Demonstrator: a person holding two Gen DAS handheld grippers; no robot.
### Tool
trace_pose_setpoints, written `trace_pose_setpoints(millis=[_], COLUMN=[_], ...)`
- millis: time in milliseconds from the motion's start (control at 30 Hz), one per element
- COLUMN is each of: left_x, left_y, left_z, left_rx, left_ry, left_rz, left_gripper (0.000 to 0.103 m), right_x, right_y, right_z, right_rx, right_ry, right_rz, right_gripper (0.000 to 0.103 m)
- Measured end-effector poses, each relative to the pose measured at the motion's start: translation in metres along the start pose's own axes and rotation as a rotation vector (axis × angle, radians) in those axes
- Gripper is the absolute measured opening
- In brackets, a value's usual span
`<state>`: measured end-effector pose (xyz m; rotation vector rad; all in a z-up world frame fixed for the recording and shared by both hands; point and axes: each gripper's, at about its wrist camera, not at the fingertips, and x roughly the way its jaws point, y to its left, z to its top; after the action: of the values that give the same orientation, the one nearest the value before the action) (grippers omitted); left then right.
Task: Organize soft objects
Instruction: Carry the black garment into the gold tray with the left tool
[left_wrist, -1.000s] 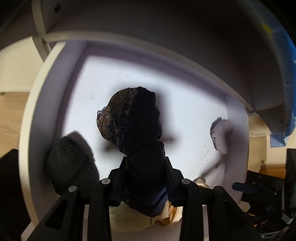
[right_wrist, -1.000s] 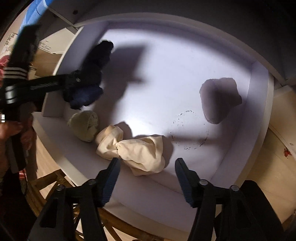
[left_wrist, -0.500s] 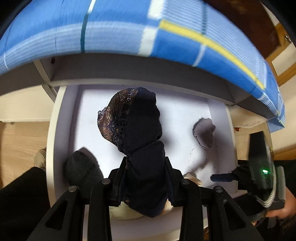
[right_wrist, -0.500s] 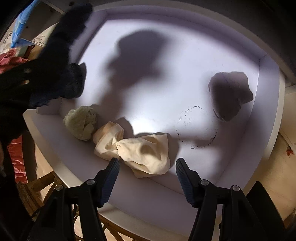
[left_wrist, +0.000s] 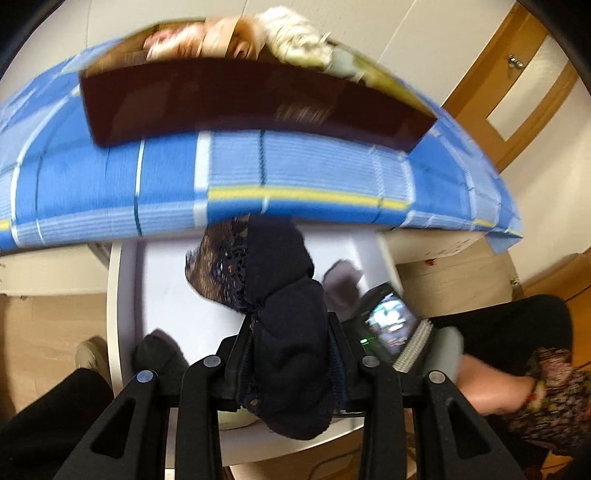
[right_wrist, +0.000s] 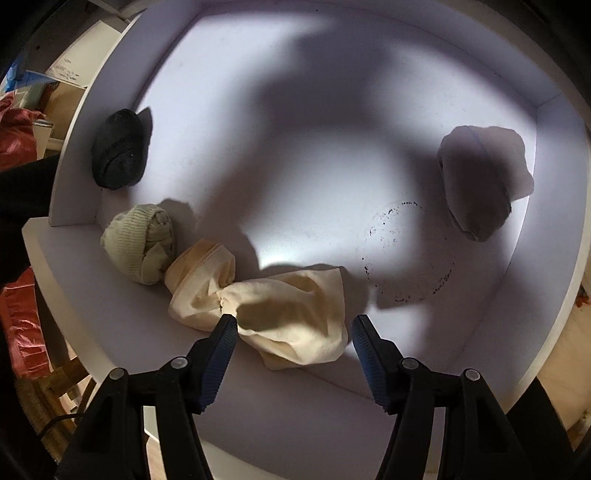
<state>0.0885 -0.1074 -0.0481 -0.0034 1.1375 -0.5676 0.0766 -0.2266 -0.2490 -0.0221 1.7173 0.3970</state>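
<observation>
**Dark garment gripped, cream cloth between open fingers**

Navy lace garment (left_wrist: 284, 332) is clamped in the left gripper (left_wrist: 291, 354), long axis running up-frame over the white drawer (left_wrist: 122, 295). Right gripper (right_wrist: 291, 328) fingers stand apart astride the cream cloth (right_wrist: 280, 314), lying crosswise at lower centre.

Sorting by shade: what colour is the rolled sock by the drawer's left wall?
Black; right wrist view.

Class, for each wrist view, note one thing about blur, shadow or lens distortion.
Left wrist view: the blue checked cloth and dark box are smeared by motion blur, while the held dark garment stays sharp. Right wrist view: sharp, with large soft shadows across the white drawer; its straight walls bow from the fisheye lens.
</observation>
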Motion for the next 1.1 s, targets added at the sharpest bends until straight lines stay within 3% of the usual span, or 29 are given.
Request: trace_pose_setpoints(millis=[200,400,567,800,1100], left_x=[-0.04,-0.059,-0.051,-0.059,-0.083], left_y=[-0.024,-0.032,-0.041,-0.04,-0.058], left_z=[0.022,0.035,0.025,0.007,0.07], left_rx=[0.06,0.057,0.071,0.027,0.049], left_ry=[-0.064,-0.078,-0.034,-0.026,-0.141], left_rz=[-0.05,-0.125,-0.12,-0.191,-0.205], left_gripper=[0.035,0.035,0.034,0.034,0.034], right_x=[0.007,0.012,0.013,0.023,0.041], right_y=[0.007,0.018,0.02,0.025,0.045], right_z=[0.004,0.01,0.01,0.012,0.013], right_rx=[-0.03,-0.05,-0.052,-0.068,-0.104], right_ry=[-0.003,-0.002,-0.006,0.006,0.015], right_rz=[-0.023,-0.022,-0.022,-0.015,-0.039], right_gripper=[0.066,0.069,0.069,0.07,0.076])
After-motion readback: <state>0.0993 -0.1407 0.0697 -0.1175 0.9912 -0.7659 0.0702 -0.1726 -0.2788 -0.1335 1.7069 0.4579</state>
